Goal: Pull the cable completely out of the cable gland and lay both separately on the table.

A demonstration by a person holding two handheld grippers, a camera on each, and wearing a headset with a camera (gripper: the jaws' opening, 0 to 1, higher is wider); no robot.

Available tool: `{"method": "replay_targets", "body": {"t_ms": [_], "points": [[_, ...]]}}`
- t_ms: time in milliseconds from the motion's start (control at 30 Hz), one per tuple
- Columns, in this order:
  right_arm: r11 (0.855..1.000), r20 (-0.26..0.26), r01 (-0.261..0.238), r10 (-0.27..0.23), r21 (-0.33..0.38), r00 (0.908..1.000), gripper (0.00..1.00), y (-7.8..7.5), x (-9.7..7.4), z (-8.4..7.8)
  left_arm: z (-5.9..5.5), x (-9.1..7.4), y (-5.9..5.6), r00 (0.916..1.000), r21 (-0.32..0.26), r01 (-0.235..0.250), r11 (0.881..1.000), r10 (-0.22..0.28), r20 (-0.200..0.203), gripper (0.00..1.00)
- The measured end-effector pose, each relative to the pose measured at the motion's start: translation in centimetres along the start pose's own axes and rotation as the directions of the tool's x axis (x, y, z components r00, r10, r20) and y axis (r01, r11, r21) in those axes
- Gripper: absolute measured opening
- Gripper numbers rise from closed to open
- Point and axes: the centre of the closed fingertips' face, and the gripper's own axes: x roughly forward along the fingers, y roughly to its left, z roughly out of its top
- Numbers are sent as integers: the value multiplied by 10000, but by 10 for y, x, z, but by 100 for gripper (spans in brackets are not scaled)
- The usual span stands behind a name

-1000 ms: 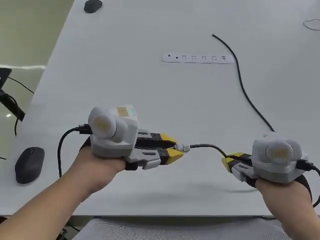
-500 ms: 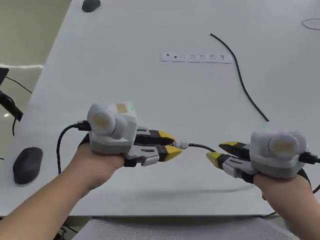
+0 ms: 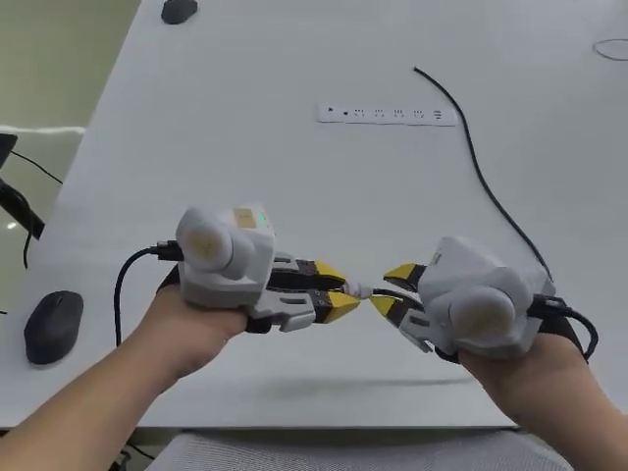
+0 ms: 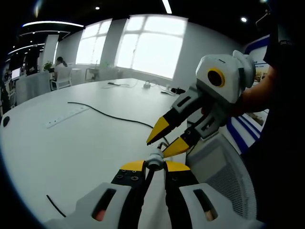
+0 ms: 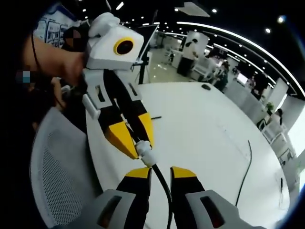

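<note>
A small white cable gland hangs above the white table near its front edge. My left gripper is shut on it. In the left gripper view the gland sits pinched between the yellow tips of that gripper. A thin black cable leaves the gland and runs back between my right gripper's jaws. The right gripper stands open just right of the gland, its tips astride the cable without pinching it. It enters the left gripper view as well.
A white power strip lies mid-table. A long black cable stretch runs from the back toward my right hand. One dark mouse sits at the left edge, another at the far back. A mesh chair is below the table's front.
My right gripper has let go of the cable, opened, and slid left along it until its tips are close to the gland. The left gripper has kept its hold.
</note>
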Motion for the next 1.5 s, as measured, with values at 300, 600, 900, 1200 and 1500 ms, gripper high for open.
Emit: {"method": "replay_targets", "body": {"t_ms": [300,600,900,1200,1500], "points": [[9995,-41,-5,4,-312,10000,3,2,4,-3,-1,0,0,9999,140,65,9999,-64,-121,15],[9991,38,21,-22,430,10000,2,-3,2,-9,0,0,0,9998,285,55,9996,-50,-172,15],[9740,221,507,-570,2208,9981,2,-22,-5,-27,8,-3,2,10000,352,-62,9994,63,-27,15],[9209,311,922,-1122,3787,9932,2,-37,-10,-57,9,-4,0,9999,388,-111,9992,112,-24,15],[8511,-138,1316,-1447,5082,9894,1,-42,-4,-94,5,-2,-3,9996,502,-218,9985,226,-145,15]]}}
